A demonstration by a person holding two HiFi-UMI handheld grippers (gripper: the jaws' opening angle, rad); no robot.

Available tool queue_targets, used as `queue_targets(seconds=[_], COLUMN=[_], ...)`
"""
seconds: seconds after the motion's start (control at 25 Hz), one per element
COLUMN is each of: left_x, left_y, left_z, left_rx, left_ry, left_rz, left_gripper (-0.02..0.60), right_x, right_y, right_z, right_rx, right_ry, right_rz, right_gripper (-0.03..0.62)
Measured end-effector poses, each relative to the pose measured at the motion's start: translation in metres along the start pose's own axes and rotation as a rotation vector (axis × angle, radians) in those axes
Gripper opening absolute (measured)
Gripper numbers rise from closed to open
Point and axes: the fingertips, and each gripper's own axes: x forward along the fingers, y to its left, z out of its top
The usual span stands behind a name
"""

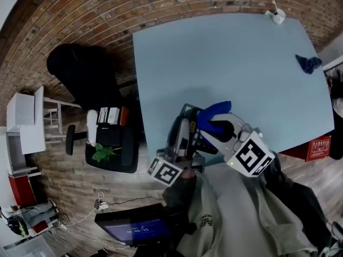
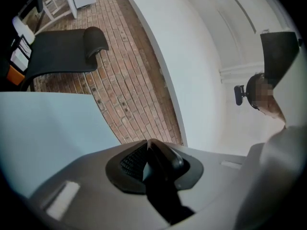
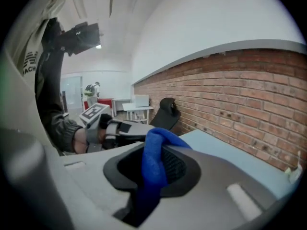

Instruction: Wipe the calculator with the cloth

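Office-style workroom: a pale blue tabletop (image 1: 230, 63) stands beside a brick wall (image 3: 240, 90), with a black office chair (image 1: 80, 71), white desks (image 3: 136, 108), red cabinets (image 1: 21, 189), a lit screen (image 1: 134, 230) and trailing cables (image 1: 86, 216).

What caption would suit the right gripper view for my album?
Right gripper pinching a blue cloth, left gripper beyond, brick wall alongside.

The person wears a pale grey-green top (image 1: 236, 218) with small dark print on the chest, and dark sleeves (image 1: 295, 202). The left gripper (image 2: 151, 150) and right gripper (image 3: 154, 150) have smooth grey shells with black ribbed jaw recesses; each carries a white cube (image 1: 164, 171) with black square markers
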Motion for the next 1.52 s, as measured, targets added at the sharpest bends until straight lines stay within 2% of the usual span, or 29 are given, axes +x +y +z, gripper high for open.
queue_targets(seconds=[0.12, 0.2, 0.28, 0.4, 0.48, 0.56, 0.64, 0.76, 0.84, 0.92, 1.04, 1.16, 1.24, 1.4, 1.52], left_x=[0.004, 0.004, -0.001, -0.008, -0.009, -0.008, -0.008, -0.012, -0.014, -0.011, -0.003, 0.002, 0.004, 0.001, 0.0], left_y=[0.002, 0.003, 0.006, 0.007, 0.005, 0.004, 0.005, 0.015, 0.018, 0.014, 0.003, -0.004, -0.005, 0.007, 0.01], left_z=[-0.005, -0.007, -0.005, -0.004, -0.009, -0.014, -0.016, -0.017, -0.017, -0.017, -0.024, -0.035, -0.041, -0.043, -0.044], left_rx=[0.021, 0.04, 0.034, 0.004, 0.001, -0.007, -0.012, -0.001, -0.01, -0.02, 0.0, 0.003, -0.016, -0.087, -0.078], left_ry=[0.014, 0.034, 0.032, 0.009, 0.011, 0.011, 0.015, 0.035, 0.039, 0.043, 0.082, 0.132, 0.138, 0.108, 0.116], left_rz=[0.026, 0.027, 0.025, 0.022, 0.021, 0.02, 0.022, 0.049, 0.051, 0.025, -0.016, -0.044, -0.048, -0.034, -0.007], left_gripper=[0.052, 0.052, 0.052, 0.054, 0.054, 0.055, 0.055, 0.055, 0.055, 0.055, 0.055, 0.055, 0.054, 0.043, 0.043], right_x=[-0.002, -0.001, 0.006, 0.014, 0.014, 0.016, 0.021, 0.023, 0.019, 0.017, 0.016, 0.016, 0.021, 0.029, 0.028], right_y=[0.05, 0.072, 0.066, 0.019, -0.013, -0.025, -0.009, 0.035, 0.05, 0.037, -0.008, -0.04, -0.04, -0.015, -0.025], right_z=[-0.002, -0.008, -0.011, -0.013, -0.017, -0.017, -0.015, -0.014, -0.015, -0.021, -0.026, -0.023, -0.017, -0.002, -0.023], right_rx=[-0.075, -0.091, -0.092, -0.041, -0.015, -0.006, -0.027, -0.077, -0.099, -0.078, 0.005, 0.025, 0.011, -0.011, -0.002], right_ry=[0.044, 0.059, 0.033, -0.027, -0.011, 0.001, 0.016, 0.067, 0.072, 0.049, 0.018, 0.017, 0.019, -0.016, 0.032], right_rz=[0.18, 0.243, 0.221, 0.099, 0.021, -0.011, 0.021, 0.153, 0.223, 0.197, 0.056, -0.063, -0.062, 0.053, 0.031], right_gripper=[0.074, 0.072, 0.073, 0.072, 0.072, 0.073, 0.072, 0.074, 0.073, 0.074, 0.072, 0.072, 0.074, 0.066, 0.069])
